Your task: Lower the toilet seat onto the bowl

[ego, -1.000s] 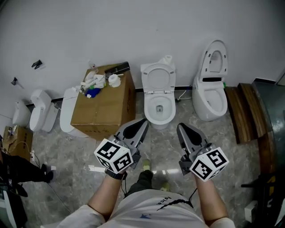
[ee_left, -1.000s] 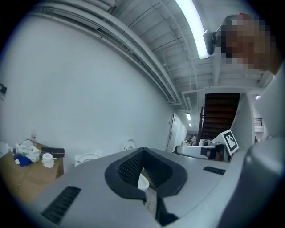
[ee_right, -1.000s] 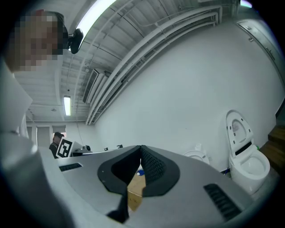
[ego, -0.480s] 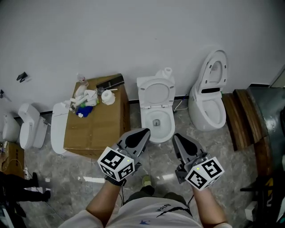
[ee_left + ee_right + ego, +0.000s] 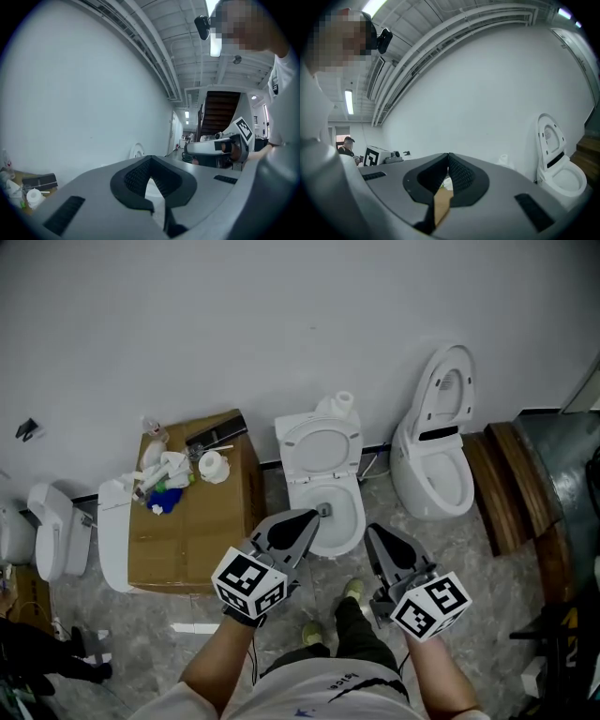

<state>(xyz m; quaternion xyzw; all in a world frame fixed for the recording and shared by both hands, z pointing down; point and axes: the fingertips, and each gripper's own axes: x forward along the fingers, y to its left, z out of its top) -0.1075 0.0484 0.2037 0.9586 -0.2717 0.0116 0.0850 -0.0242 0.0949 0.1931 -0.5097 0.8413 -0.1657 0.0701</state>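
Left gripper (image 5: 313, 515) has its jaws pressed together at the tips with nothing between them. In the head view those tips lie over the near rim of the bowl (image 5: 339, 512). Right gripper (image 5: 374, 532) is likewise closed and empty, held just beside the bowl's near right side, over the floor (image 5: 450, 549).

The toilet seat (image 5: 319, 444) stands raised above the bowl, leaning back toward the wall (image 5: 281, 315) at the floor's far edge, and neither gripper touches it. A white roll (image 5: 343, 401) sits just behind the top of the raised seat.

Left of the toilet, just beside it, stands a cardboard box (image 5: 192, 521) with a clutter of small things along its far edge. To the right, also at the floor's far edge, stands a second toilet (image 5: 436, 460), its seat up as well.
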